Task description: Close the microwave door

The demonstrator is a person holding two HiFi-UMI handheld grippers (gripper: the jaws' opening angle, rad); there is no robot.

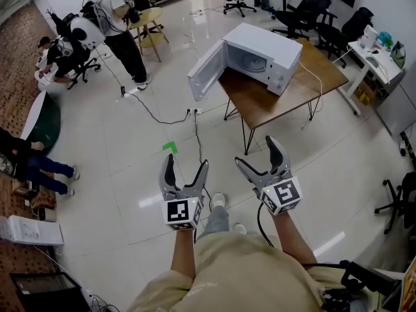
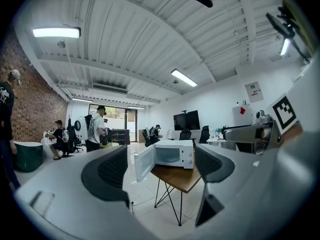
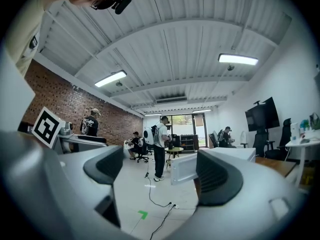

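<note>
People: far to your left, one person [image 1: 120, 25] stands and others sit on chairs.
Green mark [image 1: 170, 147]: on the floor, just ahead of your left gripper.
Left gripper [image 1: 186, 164]: you hold it out over the floor. Its jaws are about half open, with nothing in them.
Door [image 1: 207, 70]: swung wide open, well away from both grippers.
Right gripper [image 1: 258, 153]: its jaws are apart and hold nothing.
Microwave [image 1: 263, 56]: white, sitting on the wooden table.
Table [image 1: 286, 99]: ahead of you, a bit to the right.
</note>
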